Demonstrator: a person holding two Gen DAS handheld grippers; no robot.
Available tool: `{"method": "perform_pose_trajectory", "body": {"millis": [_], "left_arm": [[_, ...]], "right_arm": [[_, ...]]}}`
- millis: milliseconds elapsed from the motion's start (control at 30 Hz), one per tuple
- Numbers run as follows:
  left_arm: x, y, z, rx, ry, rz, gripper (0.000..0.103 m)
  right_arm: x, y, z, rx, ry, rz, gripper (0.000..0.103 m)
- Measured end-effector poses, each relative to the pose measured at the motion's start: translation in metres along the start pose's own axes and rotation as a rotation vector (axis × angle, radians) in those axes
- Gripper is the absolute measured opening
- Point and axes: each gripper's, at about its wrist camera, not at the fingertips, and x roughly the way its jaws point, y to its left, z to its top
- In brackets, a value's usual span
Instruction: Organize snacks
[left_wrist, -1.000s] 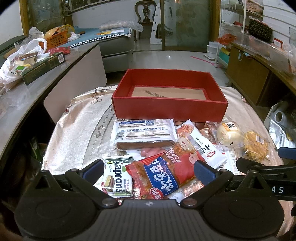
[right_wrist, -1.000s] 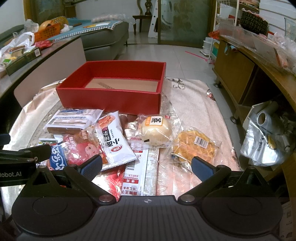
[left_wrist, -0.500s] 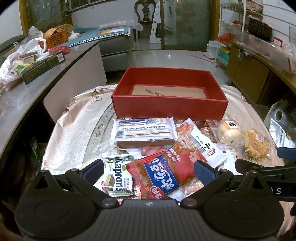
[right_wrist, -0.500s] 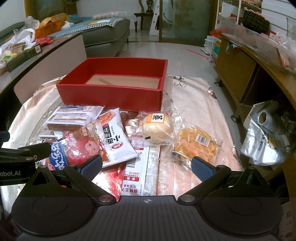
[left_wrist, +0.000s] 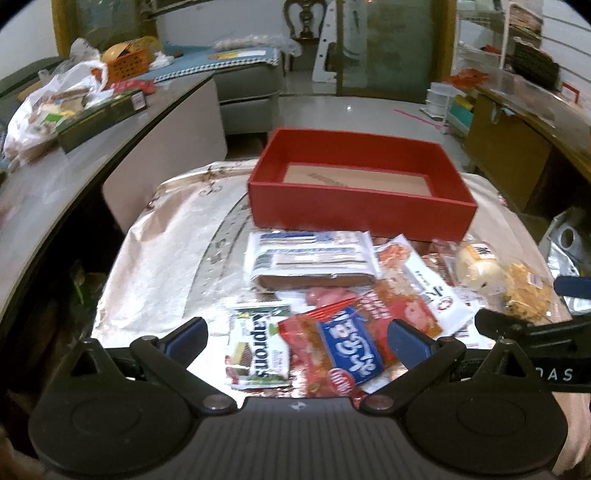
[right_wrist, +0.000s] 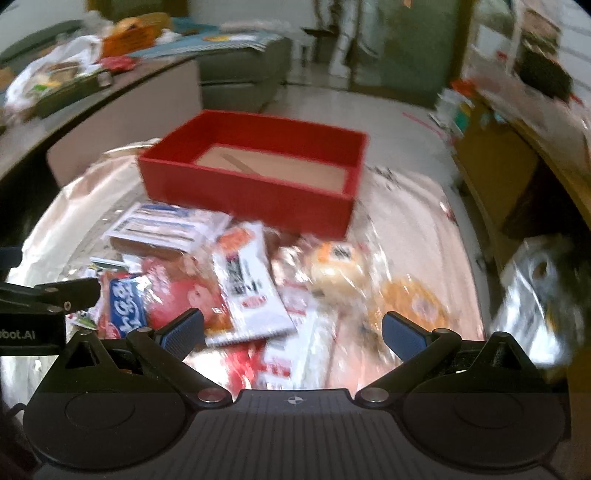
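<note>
An empty red box (left_wrist: 362, 210) (right_wrist: 251, 192) stands at the far side of the table. In front of it lies a pile of snack packets: a white-wrapped brown bar (left_wrist: 310, 258), a green Kaprons wafer pack (left_wrist: 258, 354), a red and blue crisp bag (left_wrist: 347, 350) (right_wrist: 125, 306), a white and red sachet (right_wrist: 247, 284), a round bun (left_wrist: 476, 266) (right_wrist: 340, 266) and a yellow cake (right_wrist: 410, 306). My left gripper (left_wrist: 297, 338) hangs open over the Kaprons pack and crisp bag. My right gripper (right_wrist: 291, 330) is open over the pile's right part. Neither holds anything.
A shiny patterned cloth (left_wrist: 173, 251) covers the table. A long counter (left_wrist: 66, 158) with bags and a green box runs along the left. A wooden cabinet (left_wrist: 517, 155) stands on the right, and a crumpled silver bag (right_wrist: 535, 295) sits off the table's right edge.
The right gripper has swung left and forward, so the red box now sits more central in its blurred view. The left gripper has risen slightly. Both stay open.
</note>
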Motion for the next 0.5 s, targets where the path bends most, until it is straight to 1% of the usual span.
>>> {"method": "perform_pose_trajectory", "body": {"millis": [67,167,233,433,500], "left_arm": [[0.001,0.005,0.000,-0.012,0.006,0.011,0.099],[0.003,0.014,0.000,-0.029,0.014,0.026,0.099],[0.005,0.020,-0.001,-0.043,0.019,0.037,0.099],[0.012,0.041,-0.002,-0.090,0.040,0.065,0.099],[0.015,0.045,-0.003,-0.095,0.049,0.075,0.099]], "right_arm": [[0.005,0.007,0.006,-0.039,0.004,0.030,0.103],[0.015,0.024,0.014,-0.130,0.005,0.043,0.103],[0.022,0.035,0.018,-0.181,0.009,0.059,0.101],[0.038,0.058,0.030,-0.289,0.013,0.137,0.099],[0.043,0.065,0.032,-0.321,0.021,0.172,0.095]]}}
